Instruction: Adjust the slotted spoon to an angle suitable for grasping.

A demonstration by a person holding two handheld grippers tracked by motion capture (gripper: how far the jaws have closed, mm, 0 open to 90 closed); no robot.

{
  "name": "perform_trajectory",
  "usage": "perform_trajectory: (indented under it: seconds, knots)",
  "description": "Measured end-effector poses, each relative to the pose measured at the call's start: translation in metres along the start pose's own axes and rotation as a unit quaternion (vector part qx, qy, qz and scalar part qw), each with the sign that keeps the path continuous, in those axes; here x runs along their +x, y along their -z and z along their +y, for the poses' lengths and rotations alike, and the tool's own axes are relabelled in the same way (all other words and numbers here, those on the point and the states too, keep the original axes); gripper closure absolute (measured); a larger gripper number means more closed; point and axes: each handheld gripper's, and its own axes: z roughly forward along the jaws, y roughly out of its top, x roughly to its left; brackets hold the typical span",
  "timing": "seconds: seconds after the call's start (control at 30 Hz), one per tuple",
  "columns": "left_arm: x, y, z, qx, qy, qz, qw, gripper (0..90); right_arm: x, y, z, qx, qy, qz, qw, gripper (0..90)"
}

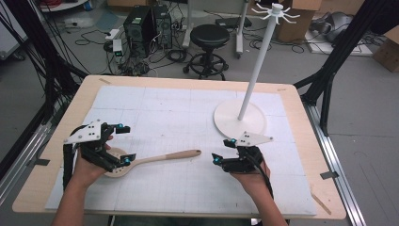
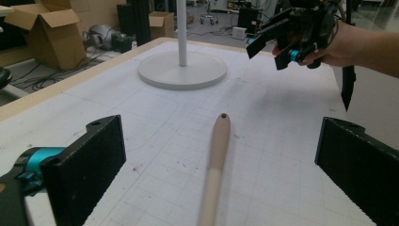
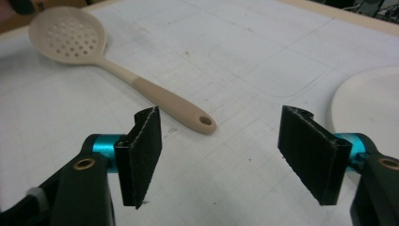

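Skimmer (image 1: pixel 155 160) left of stand (image 1: pixel 240 118)

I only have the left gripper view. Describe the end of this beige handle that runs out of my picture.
Observer: It is a skimmer spoon; the right gripper view shows a round head full of small holes.
Operator: Give me my left tongs against that head.
Observer: In the high view the left tongs stand open, their near jaw by the head's edge.
Operator: Now the pole's top.
Observer: The white stand ends in a ring of bare hooks.
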Motion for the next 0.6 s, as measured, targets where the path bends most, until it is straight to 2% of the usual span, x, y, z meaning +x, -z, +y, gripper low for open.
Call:
perform_trajectory:
  seconds: [0.23,0.4,0.6]
  knots:
    - [0.000,0.000,0.000,-0.002,-0.002,-0.003,1.0000,2.8,-0.007,0.028,-0.006,-0.048,0.000,0.010,0.9988,25.5]
    - [0.002,-0.001,0.001,-0.004,0.000,-0.005,1.0000,2.8,-0.013,0.040,-0.008,-0.074,-0.004,0.012,0.9972,21.5]
    - [0.004,-0.004,0.001,-0.004,0.002,-0.006,1.0000,2.8,-0.019,0.049,-0.009,-0.080,-0.004,0.009,0.9967,18.3]
